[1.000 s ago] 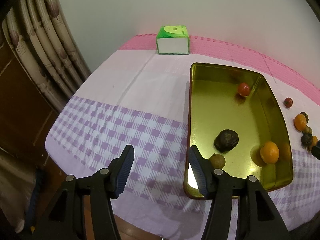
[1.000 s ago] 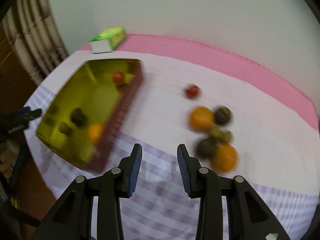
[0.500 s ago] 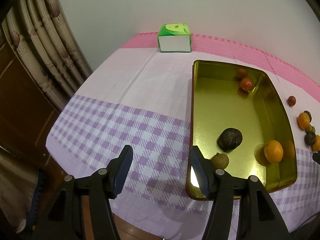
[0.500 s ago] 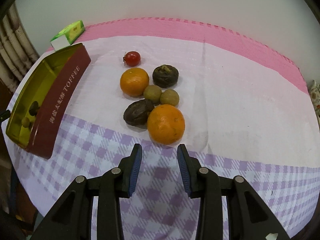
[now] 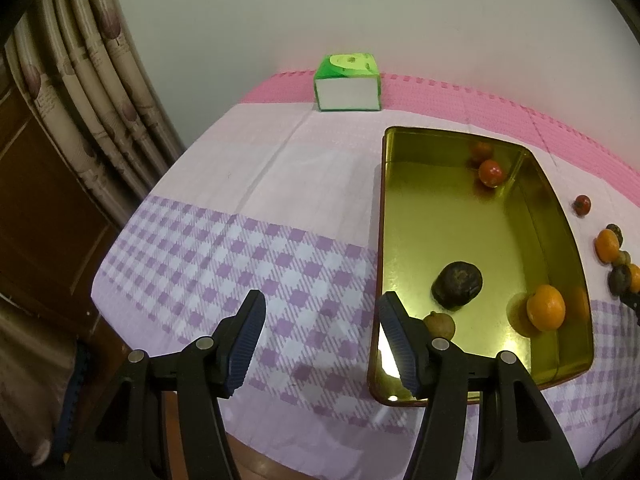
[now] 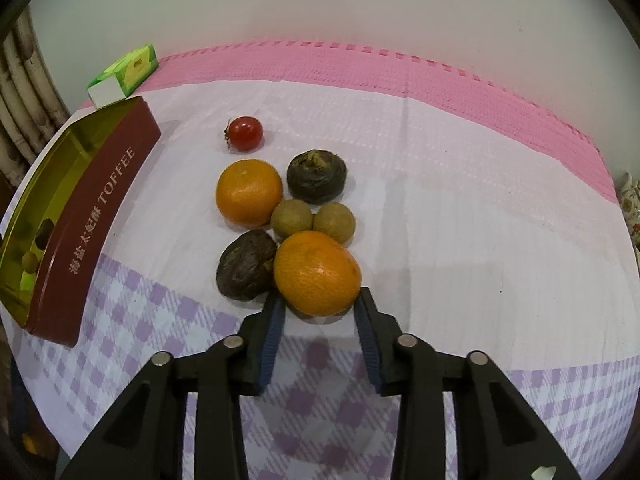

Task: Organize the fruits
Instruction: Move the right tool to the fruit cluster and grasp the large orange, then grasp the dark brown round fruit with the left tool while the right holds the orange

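Note:
Inside the gold toffee tin (image 5: 381, 240) lie a dark wrinkled fruit (image 5: 457, 282), an orange (image 5: 545, 306), a small brown fruit (image 5: 439, 325) and a red tomato (image 5: 491, 173). My left gripper (image 5: 322, 308) hangs open over the checked cloth, just left of the tin's near corner, with nothing in it. On the cloth, right of the tin's red wall (image 6: 92, 240), sits a pile of several fruits. My right gripper (image 6: 319, 300) has its tips at the near sides of the big orange (image 6: 317, 272). Its jaws are closing with a narrow gap, and the pads hold nothing.
The pile holds a tomato (image 6: 244, 133), a second orange (image 6: 249, 192), two dark fruits (image 6: 317, 181) (image 6: 246, 264) and two small brown ones (image 6: 291, 218). A green tissue box (image 5: 347, 82) stands at the back. The table edge and a curtain (image 5: 92, 92) lie to the left.
The right gripper swung right from the tin to the fruit pile and came down close to the big orange. The left gripper stayed where it was, still open.

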{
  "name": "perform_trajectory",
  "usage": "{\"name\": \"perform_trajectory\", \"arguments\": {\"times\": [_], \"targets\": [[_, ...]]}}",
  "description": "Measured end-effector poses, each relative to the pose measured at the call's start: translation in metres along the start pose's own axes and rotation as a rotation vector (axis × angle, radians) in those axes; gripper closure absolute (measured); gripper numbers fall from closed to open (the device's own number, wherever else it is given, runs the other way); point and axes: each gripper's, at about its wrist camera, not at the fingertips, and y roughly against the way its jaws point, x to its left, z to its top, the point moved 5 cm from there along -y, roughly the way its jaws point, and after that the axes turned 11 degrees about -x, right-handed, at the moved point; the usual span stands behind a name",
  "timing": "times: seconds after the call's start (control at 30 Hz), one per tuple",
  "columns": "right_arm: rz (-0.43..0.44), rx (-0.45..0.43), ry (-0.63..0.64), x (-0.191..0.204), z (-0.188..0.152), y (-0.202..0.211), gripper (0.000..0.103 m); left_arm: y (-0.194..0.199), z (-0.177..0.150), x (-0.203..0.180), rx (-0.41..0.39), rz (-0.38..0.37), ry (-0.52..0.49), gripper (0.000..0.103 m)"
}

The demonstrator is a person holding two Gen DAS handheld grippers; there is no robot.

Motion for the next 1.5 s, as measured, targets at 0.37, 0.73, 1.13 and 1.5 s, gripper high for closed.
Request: {"name": "perform_trajectory", "arguments": {"times": [0.37,0.73,1.13,1.5], "targets": [[0.042,0.006,-0.042,-0.018,-0.006,0.007,0.089,0.016,0.005,-0.039,-0.041,-0.059,-0.09,0.043],[0.02,-0.035,0.018,-0.002,-0.004,0.003,0.062,0.021,0.003,-0.05,-0.038,-0.091,-0.074,0.043],[0.001,-0.068,0.014,-0.015,-0.011,0.009,0.066,0.029,0.006,-0.08,-0.029,-0.143,-0.097,0.043],[-0.061,-0.086,-0.059,-0.079,-0.012,0.01,0.066,0.056,0.013,-0.185,-0.049,-0.294,-0.191,0.043]]}}
